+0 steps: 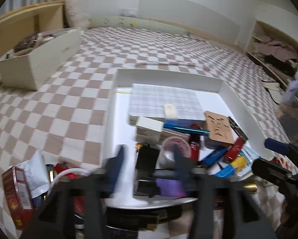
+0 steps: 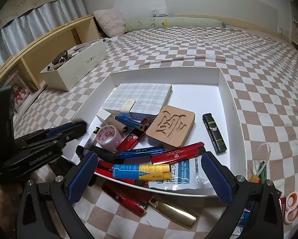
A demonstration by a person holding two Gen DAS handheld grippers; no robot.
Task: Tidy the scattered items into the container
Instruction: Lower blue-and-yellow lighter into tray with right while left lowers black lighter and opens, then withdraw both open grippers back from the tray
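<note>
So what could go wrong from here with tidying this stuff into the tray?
1. The tray's near edge is crowded; the yellow-blue box and white pouch overhang it and might slide out.
2. The gold lighter lies just outside, below that pile; grabbing it with the open right gripper could knock things loose.

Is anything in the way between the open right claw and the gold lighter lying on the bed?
Nothing visible. The right gripper is open and empty above the tray's near edge; the gold lighter lies uncovered just below, outside the tray.

Right tool (image 2: 149,176) jaws spread wide; left tool (image 1: 149,161) jaws parted, blurred.
</note>
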